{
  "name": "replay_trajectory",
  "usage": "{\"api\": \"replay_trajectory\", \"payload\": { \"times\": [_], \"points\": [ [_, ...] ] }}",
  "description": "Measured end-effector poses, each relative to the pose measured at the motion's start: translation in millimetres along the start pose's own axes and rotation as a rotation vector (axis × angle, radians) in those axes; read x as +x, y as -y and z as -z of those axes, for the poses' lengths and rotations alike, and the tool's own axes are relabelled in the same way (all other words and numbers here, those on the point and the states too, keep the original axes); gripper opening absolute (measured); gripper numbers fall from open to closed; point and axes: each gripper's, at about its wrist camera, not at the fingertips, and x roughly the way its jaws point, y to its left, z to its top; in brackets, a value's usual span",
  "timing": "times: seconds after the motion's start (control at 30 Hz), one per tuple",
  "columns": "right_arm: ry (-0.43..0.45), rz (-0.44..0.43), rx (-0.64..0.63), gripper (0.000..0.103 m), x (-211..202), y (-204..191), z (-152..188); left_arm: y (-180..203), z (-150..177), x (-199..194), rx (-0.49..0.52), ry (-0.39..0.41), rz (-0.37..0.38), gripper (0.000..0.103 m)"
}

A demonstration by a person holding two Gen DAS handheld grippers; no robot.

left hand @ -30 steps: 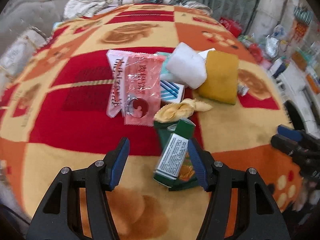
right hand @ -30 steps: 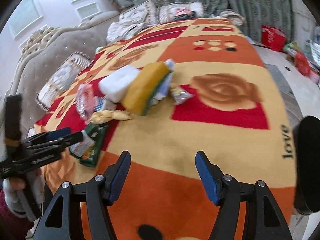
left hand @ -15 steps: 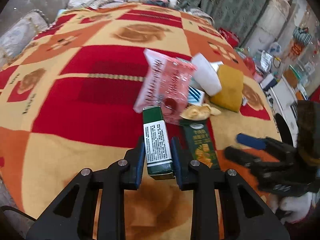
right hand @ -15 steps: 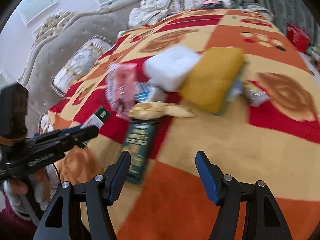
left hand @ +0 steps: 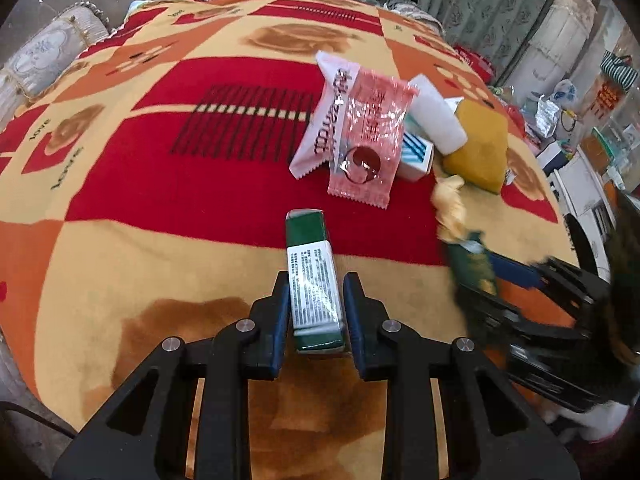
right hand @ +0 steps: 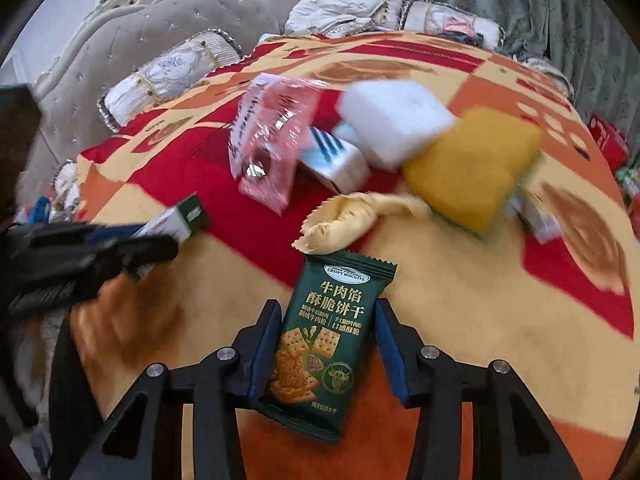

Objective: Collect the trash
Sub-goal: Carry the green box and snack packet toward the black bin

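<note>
Right now my left gripper [left hand: 316, 312] is clamped on a small green box [left hand: 314, 280], its blue pads pressing both long sides, the box lifted above the patterned blanket [left hand: 160, 208]. My right gripper [right hand: 326, 344] is closing around a dark green biscuit packet [right hand: 324, 336]; the left pad touches its edge while the right pad stands just clear. Beyond it lie a crumpled yellow wrapper [right hand: 344, 216], a pink wrapper [right hand: 272, 140], a striped carton [right hand: 336, 156], a white block [right hand: 394, 116] and a yellow sponge [right hand: 472, 168], heaped close together on the blanket.
</note>
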Motion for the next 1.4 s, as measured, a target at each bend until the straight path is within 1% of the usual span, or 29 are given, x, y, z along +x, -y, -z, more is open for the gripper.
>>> {"api": "replay_trajectory", "payload": {
  "times": [0.07,0.1,0.2,0.3,0.33,0.4,0.5,0.7,0.97,1.2,1.4],
  "points": [
    [-0.01,-0.019,0.005,0.046,-10,10,11,1,0,8,-0.002,-0.024,-0.013,0.025],
    [-0.006,-0.013,0.008,0.046,-13,14,14,2,-1,8,-0.001,-0.003,-0.019,0.025],
    [0.013,0.0,0.024,0.046,-17,17,20,4,-5,10,-0.016,-0.001,-0.024,0.025],
    [0.039,0.008,0.01,0.045,-19,12,24,1,-6,10,-0.03,0.007,-0.005,0.024],
    [0.044,0.009,0.009,0.042,-20,12,25,0,-6,9,-0.037,0.006,0.008,0.023],
    [0.059,0.009,0.006,0.041,-27,13,26,0,-5,4,-0.051,0.004,0.058,0.022],
    [0.078,0.033,-0.007,0.041,-40,15,24,10,-7,-4,-0.035,0.025,0.076,0.022],
    [0.131,0.051,0.049,0.041,-72,42,25,48,-18,-15,0.015,0.056,0.124,0.022],
    [0.195,0.098,0.113,0.041,-108,74,35,112,-31,-12,0.118,0.067,0.157,0.022],
    [0.222,0.14,0.179,0.041,-129,109,45,161,-38,-7,0.189,0.073,0.192,0.022],
    [0.233,0.173,0.226,0.041,-140,132,56,197,-39,-1,0.234,0.056,0.228,0.022]
  ]
}}
